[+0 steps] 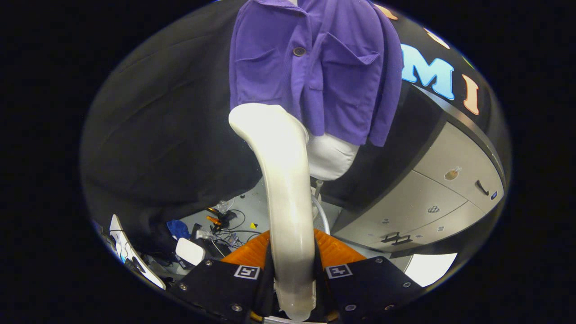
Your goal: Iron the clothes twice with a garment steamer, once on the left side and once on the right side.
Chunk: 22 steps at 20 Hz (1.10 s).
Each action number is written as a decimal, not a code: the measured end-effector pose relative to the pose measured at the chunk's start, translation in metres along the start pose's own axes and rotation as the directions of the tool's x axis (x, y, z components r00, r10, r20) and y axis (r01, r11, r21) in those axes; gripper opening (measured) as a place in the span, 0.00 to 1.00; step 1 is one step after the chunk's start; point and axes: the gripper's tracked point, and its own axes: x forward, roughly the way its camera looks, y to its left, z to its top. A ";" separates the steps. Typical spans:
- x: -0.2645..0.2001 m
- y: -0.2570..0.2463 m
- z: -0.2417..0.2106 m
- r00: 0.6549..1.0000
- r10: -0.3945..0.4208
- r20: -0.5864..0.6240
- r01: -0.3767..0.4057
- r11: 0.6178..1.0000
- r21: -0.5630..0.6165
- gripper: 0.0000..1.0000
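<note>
The gripper (pixel 292 288) is squeezed tight on the long white plastic steamer handle (pixel 288 202), which points straight ahead and up to the hanging purple button shirt (pixel 315 67).

Clamped between both fingers of the gripper (pixel 291 288): garment steamer (pixel 281 180) of smooth, glossy plastic, cream-white. Beyond its head, purple shirt (pixel 315 67) of matt, finely ribbed cloth with a dull button, over a smooth white fabric-covered mannequin form (pixel 330 155). Off to the right beyond the fingers, matt grey cabinet (pixel 432 198) panels.
</note>
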 end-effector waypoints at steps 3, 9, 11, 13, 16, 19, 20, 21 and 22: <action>-0.017 0.015 0.027 0.998 0.059 0.029 -0.058 0.998 -0.019 0.39; -0.071 0.029 0.112 0.979 0.098 0.177 -0.082 0.992 -0.093 0.39; -0.090 0.036 0.146 0.960 0.104 0.261 -0.073 0.989 -0.126 0.38; -0.107 0.041 0.180 0.933 0.094 0.348 -0.051 0.990 -0.133 0.38; -0.129 0.051 0.225 0.892 0.099 0.440 -0.056 0.992 -0.110 0.38; -0.150 0.051 0.271 0.843 0.081 0.531 -0.033 0.995 -0.099 0.38; -0.154 0.051 0.286 0.828 0.072 0.556 -0.027 0.996 -0.090 0.38; -0.157 0.054 0.298 0.812 0.066 0.580 -0.024 0.997 -0.079 0.38; -0.160 0.054 0.306 0.794 0.060 0.605 -0.020 0.997 -0.073 0.38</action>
